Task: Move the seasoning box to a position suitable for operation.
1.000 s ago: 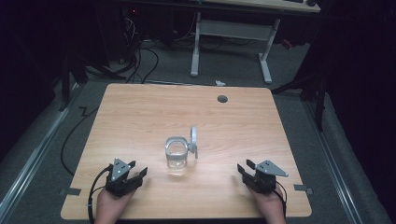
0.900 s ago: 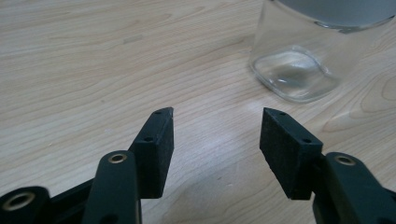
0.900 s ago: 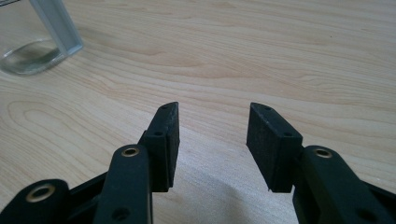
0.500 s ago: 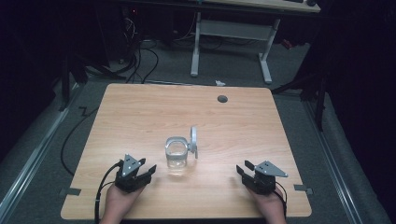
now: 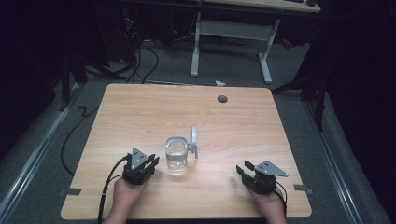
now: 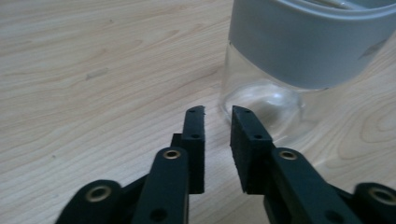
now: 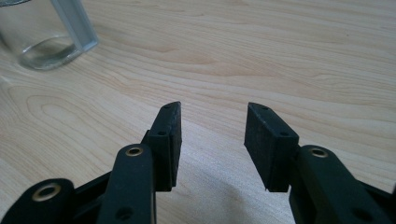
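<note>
Jar (image 5: 177, 156) stands near bench (image 5: 140, 112) centre, hinged lid (image 5: 193, 141) raised. Left tool (image 5: 150, 163) sits just beside jar, jaws narrowly parted, empty. Right tool (image 5: 243, 170), well apart, gapes wide, empty. Left gripper view reveals the jar's grey collar (image 6: 303, 44).

Glass jar with its hinged lid open, on the wooden table

The clear jar (image 5: 177, 155) stands upright, grey collar around its mouth, nearer the table's (image 5: 140, 112) front edge than its back and slightly left of centre. Its round lid (image 5: 193, 140) stands on edge at the jar's right rim.
</note>
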Tool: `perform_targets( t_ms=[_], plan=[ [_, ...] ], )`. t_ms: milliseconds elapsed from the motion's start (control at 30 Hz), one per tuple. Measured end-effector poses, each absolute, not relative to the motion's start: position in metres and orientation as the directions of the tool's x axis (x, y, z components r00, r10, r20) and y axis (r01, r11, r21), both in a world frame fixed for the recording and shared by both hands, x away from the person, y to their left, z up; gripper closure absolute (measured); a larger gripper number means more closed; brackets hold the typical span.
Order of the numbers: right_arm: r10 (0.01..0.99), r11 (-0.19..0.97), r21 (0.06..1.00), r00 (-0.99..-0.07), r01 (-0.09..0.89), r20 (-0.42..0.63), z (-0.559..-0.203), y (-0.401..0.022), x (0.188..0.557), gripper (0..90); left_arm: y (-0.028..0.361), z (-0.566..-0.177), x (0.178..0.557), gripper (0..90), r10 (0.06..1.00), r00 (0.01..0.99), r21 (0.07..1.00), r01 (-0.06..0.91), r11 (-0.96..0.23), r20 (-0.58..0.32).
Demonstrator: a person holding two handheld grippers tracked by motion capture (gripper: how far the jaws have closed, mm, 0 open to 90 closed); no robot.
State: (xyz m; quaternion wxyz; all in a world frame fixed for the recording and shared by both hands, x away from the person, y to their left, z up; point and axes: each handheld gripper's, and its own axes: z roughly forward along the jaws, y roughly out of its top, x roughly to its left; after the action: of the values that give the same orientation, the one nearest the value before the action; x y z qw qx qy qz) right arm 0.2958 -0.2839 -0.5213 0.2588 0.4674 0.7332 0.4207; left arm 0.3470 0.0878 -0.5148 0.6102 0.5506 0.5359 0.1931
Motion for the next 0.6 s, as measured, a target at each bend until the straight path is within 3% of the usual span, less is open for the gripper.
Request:
perform_targets(
  t_ms=[200, 367, 600],
  plan=[
    [0.895, 0.222, 0.852, -0.446, 0.474, 0.015, -0.523, -0.281, 0.295, 60.5, 0.078, -0.512, 0.351, 89.5, 0.828, 0.343, 0.881, 0.341, 0.329, -0.442],
    [0.873, 0.238, 0.843, -0.487, 0.482, 0.032, -0.522, -0.280, 0.294, 74.8, 0.071, -0.512, 0.352, 90.0, 0.832, 0.343, 0.884, 0.335, 0.325, -0.436],
    [0.866, 0.233, 0.838, -0.497, 0.494, 0.052, -0.524, -0.281, 0.295, 76.9, 0.064, -0.509, 0.348, 90.0, 0.831, 0.360, 0.892, 0.323, 0.317, -0.425]
  ],
)
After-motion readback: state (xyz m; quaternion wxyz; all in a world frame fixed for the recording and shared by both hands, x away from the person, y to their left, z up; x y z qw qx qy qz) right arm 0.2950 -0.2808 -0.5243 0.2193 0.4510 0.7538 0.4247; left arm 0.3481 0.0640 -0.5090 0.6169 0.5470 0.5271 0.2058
